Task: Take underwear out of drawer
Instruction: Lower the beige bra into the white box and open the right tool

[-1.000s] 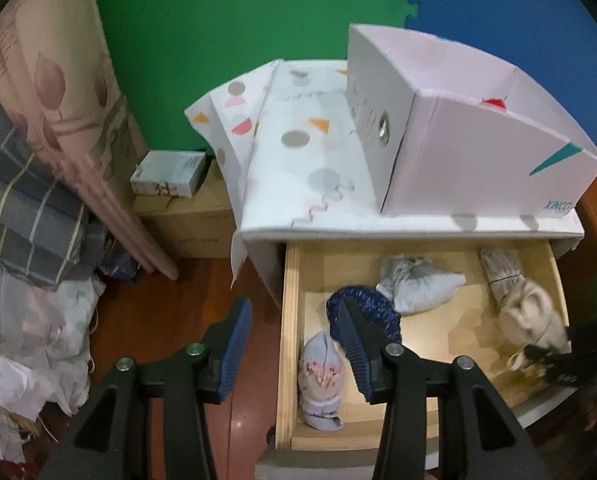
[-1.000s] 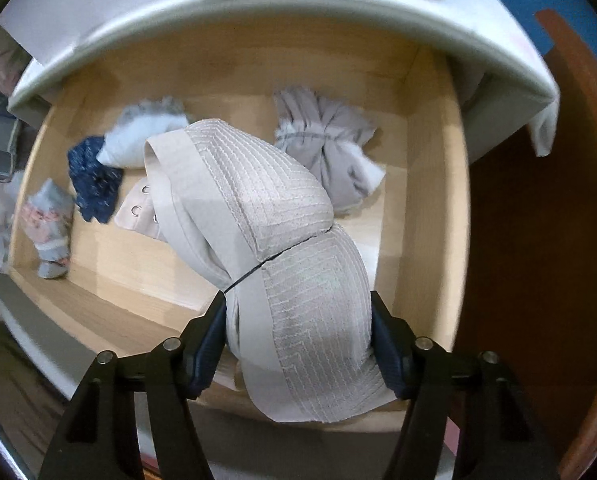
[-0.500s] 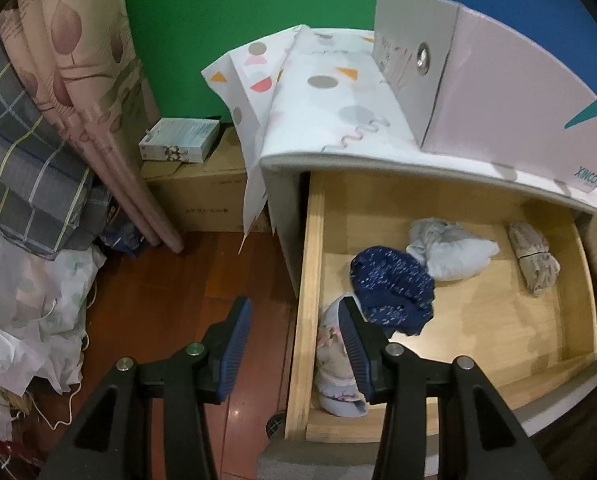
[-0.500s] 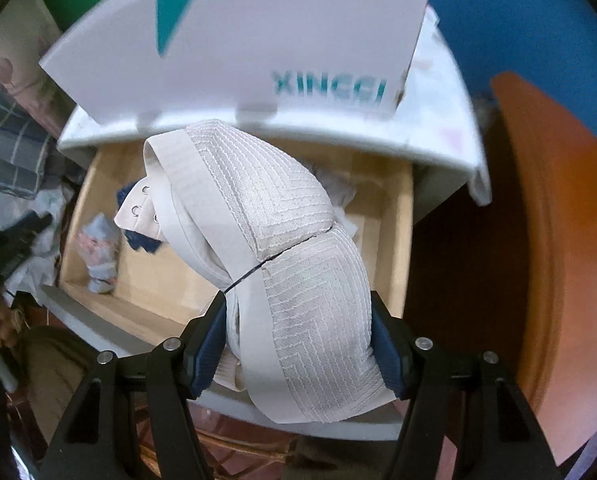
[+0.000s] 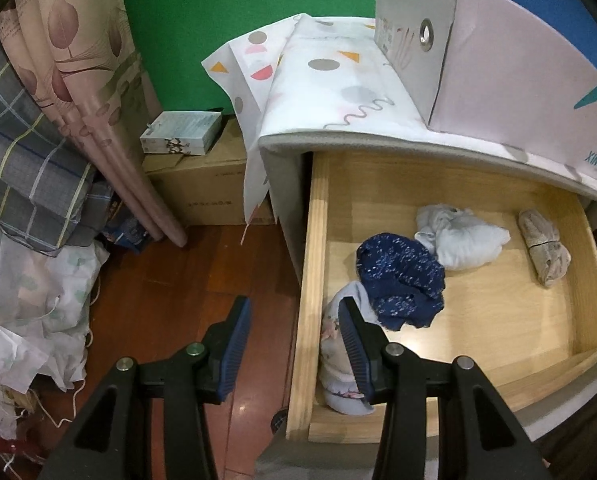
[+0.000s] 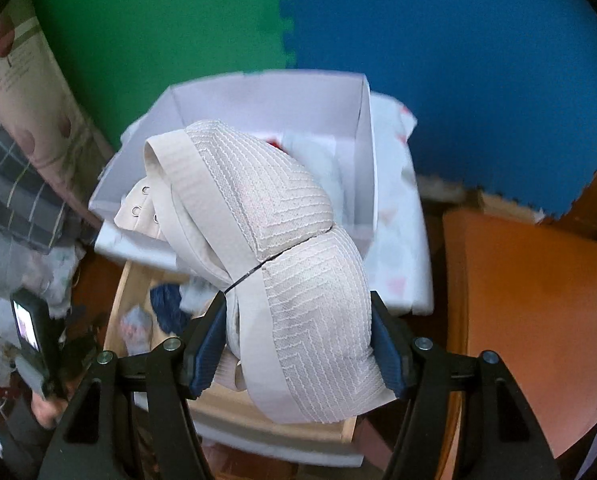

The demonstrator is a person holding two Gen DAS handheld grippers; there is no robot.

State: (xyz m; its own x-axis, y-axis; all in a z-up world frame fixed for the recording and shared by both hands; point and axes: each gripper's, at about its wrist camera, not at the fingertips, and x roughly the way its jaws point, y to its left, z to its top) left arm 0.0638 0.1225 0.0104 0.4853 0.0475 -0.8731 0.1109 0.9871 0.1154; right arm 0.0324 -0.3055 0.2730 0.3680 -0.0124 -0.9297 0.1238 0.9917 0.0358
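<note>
1. R gripper (image 6: 298,344): jaws clamped on a folded beige bra (image 6: 282,264), pads pressing both sides of the near cup. Far cup, band and hook strip stick out past the tips, unsupported. Grip looks firm, fabric bulges between pads.
2. L gripper (image 5: 294,344): jaws part open, nothing between them. It hangs over the drawer's left wooden wall (image 5: 312,280); right finger is in front of a pale floral bundle (image 5: 338,360) at the near-left corner, left finger is over the floor.
3. Bra is clear of the drawer, high over the white box (image 6: 258,100) that sits on the cabinet top. Box is open; some white and red stuff inside, can't tell what.
4. Left in the drawer: navy piece (image 5: 402,280) mid-left, touching the floral bundle; light grey wad (image 5: 462,240) just right of it; beige rolled item (image 5: 544,252) far right, apart from the others.
5. Step in hand, as I judge it: carry bra over the box, then drop.
   - Keep squeeze steady till the whole bundle is over the opening, not the rim.
   - Lower before release so the loose band doesn't snag the near wall.
   - Open wide, lift straight up; hooks may catch on pads.
6. L next, prob.: shift right so both fingers straddle the floral bundle, not the wooden wall.
</note>
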